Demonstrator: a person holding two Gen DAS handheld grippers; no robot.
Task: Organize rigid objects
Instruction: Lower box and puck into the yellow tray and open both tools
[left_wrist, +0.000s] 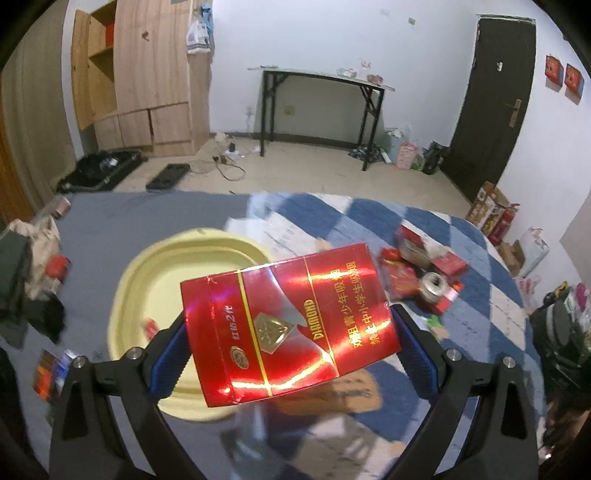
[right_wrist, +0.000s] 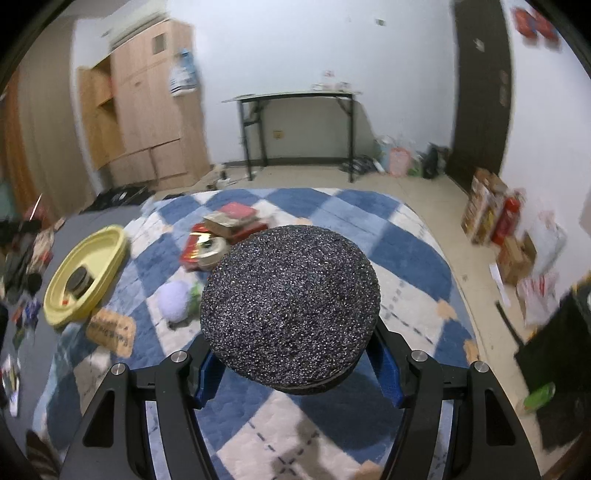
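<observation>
Both tongs are loaded as I look down their cameras. On my left, the left gripper (left_wrist: 291, 343) pinches a red cigarette pack (left_wrist: 288, 325) between its blue pads (left_wrist: 168, 360), one pad on each side of the box. On my right, the right gripper (right_wrist: 295, 363) is clamped on a round black disc (right_wrist: 291, 310), the pads pressing its left and right edges.

I see the pack as a glossy red carton with gold lines, a gold diamond emblem, the word DIAMOND and gold Chinese lettering; it sits tilted, its far right corner raised, and glare streaks its face. I see the disc as thick and flat, its top a coarse, speckled black grit, with a smooth darker rim along the near edge.

From the left camera the yellow oval tray (left_wrist: 129, 295) lies on the bed just beyond and left of the pack, which hangs over its right part. From the right camera the same yellow tray (right_wrist: 59, 295) is far to the left on the blue checked quilt (right_wrist: 406, 251), and I make out a dark round thing (right_wrist: 78, 282) lying in it.

A heap of red packs and a small metal tin (right_wrist: 212, 249) sits on the quilt beyond the disc, left of centre, well apart from both tongs
</observation>
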